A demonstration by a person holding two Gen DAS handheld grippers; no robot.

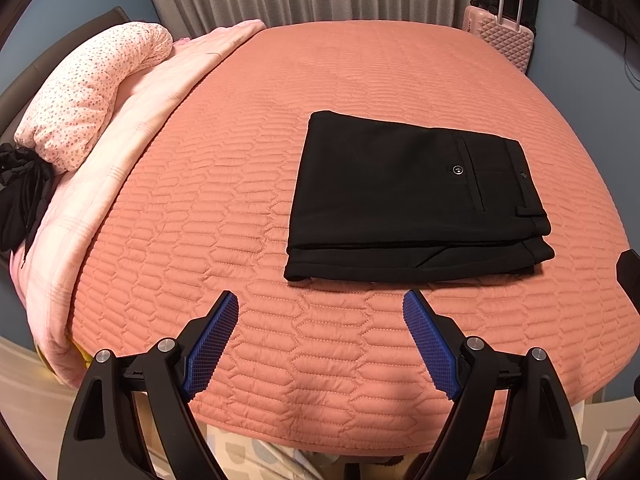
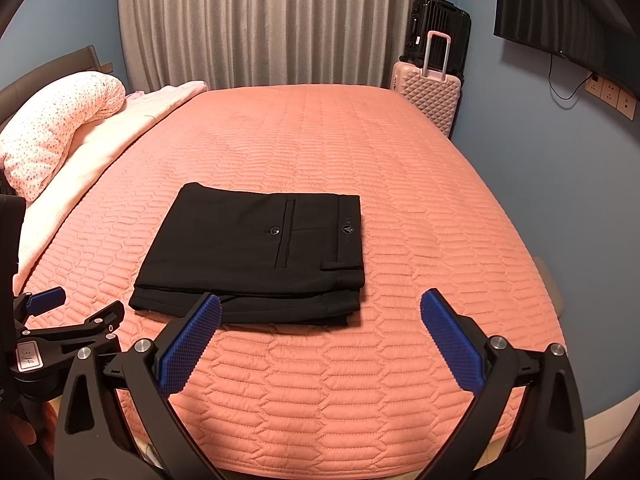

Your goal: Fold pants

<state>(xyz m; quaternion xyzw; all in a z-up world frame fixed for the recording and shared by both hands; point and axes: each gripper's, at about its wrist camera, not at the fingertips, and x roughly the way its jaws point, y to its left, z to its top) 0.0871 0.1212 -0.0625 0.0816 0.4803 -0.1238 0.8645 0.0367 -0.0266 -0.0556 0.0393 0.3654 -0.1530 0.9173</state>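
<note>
- The left tongs (image 1: 320, 312) hang released over the near edge of the bed (image 1: 240, 200), blue pads spread wide with nothing between them, just short of the garment.
- The black dress pants (image 1: 412, 200) lie right of the bed's middle, on the salmon quilted bedspread (image 2: 400, 160). They are already folded into a flat, stacked rectangle, with the back pocket and its button (image 2: 273, 231) facing up and the waistband on the right.
- Handling, as a judgement: the cloth looks thin, soft and light, limp rather than stiff, and smooth enough that the layers could slide apart. A pinch through all layers at the near stacked edge or at the thicker waistband looks safest; taking one layer alone would likely undo the fold.
- A small emblem (image 2: 347, 230) sits on the waistband; the letters beside it are too small to read.
- The right tongs (image 2: 320, 312) are likewise released, empty above the bedspread, the left pad overlapping the pants' near edge in its own view.
- A tag (image 2: 29, 354) on the left tool reads roughly "13 14".
</note>
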